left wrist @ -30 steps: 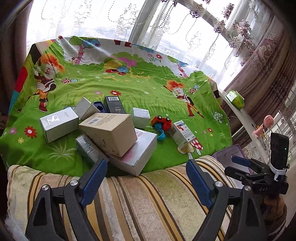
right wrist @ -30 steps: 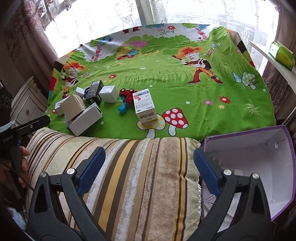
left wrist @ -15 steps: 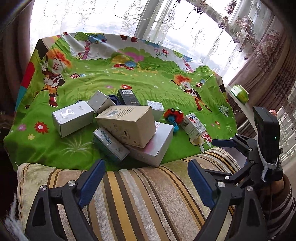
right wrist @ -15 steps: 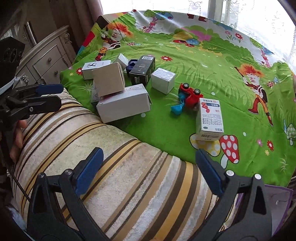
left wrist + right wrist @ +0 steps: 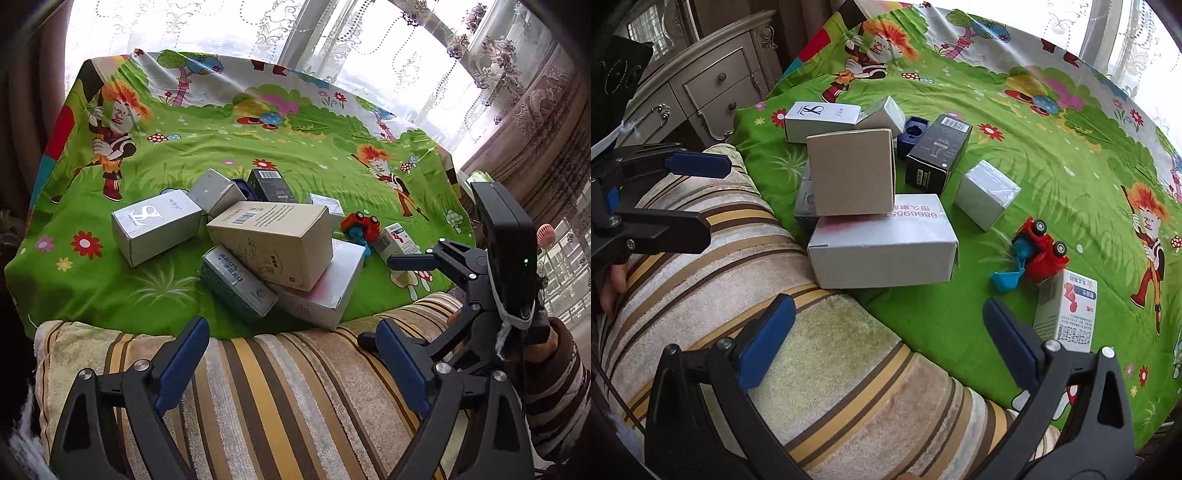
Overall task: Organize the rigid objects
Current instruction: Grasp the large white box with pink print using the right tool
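Observation:
Several small boxes lie in a pile on a green cartoon cloth (image 5: 303, 162). A tan box (image 5: 273, 243) leans on a white flat box (image 5: 328, 288) and a grey-green box (image 5: 236, 284). A silver box (image 5: 155, 225) lies to the left, a black box (image 5: 938, 153) and a white cube box (image 5: 988, 194) behind. A red toy truck (image 5: 1039, 249) and a white medicine box (image 5: 1067, 310) lie to the right. My left gripper (image 5: 291, 365) and right gripper (image 5: 886, 339) are both open and empty, over the striped cushion (image 5: 280, 391) in front of the pile.
The right gripper also shows in the left wrist view (image 5: 480, 273), close to the medicine box. A grey drawer cabinet (image 5: 701, 81) stands left of the cloth. Lace curtains and windows are behind. A small blue holder (image 5: 914, 133) sits among the boxes.
Both grippers have moved nearer the pile. The right gripper has swung left, so the purple box is out of its view. Nothing on the cloth has moved.

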